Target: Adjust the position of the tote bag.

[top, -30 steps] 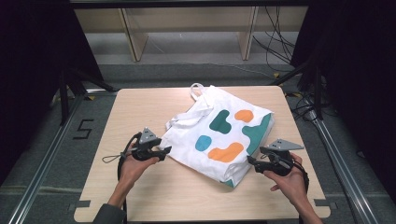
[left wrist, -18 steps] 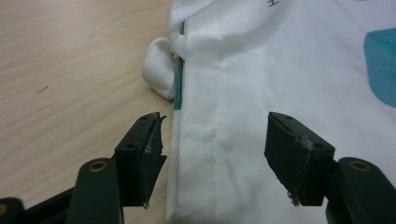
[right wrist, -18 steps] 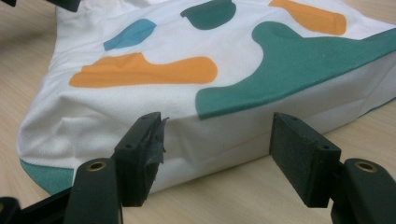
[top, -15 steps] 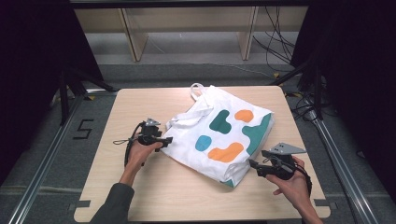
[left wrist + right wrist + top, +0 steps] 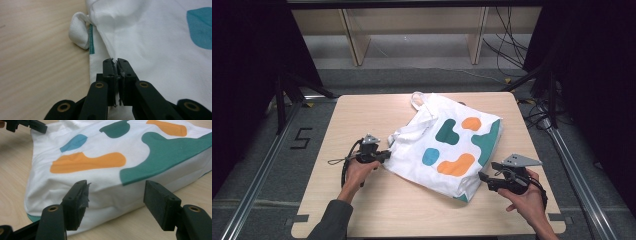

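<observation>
The left gripper [image 5: 384, 155] has just closed its jaws, pinching the tote bag's [image 5: 447, 145] near-left edge, while the right gripper's [image 5: 482, 178] spread jaws sit just beside its near-right corner.

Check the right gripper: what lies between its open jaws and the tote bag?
Nothing but bare table: in the right gripper view, the right gripper faces the tote bag edge.

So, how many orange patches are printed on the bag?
2. One small orange patch sits near the far edge of the bag, and one long orange patch lies nearer the right gripper. The underside is hidden, so more may exist.
</observation>
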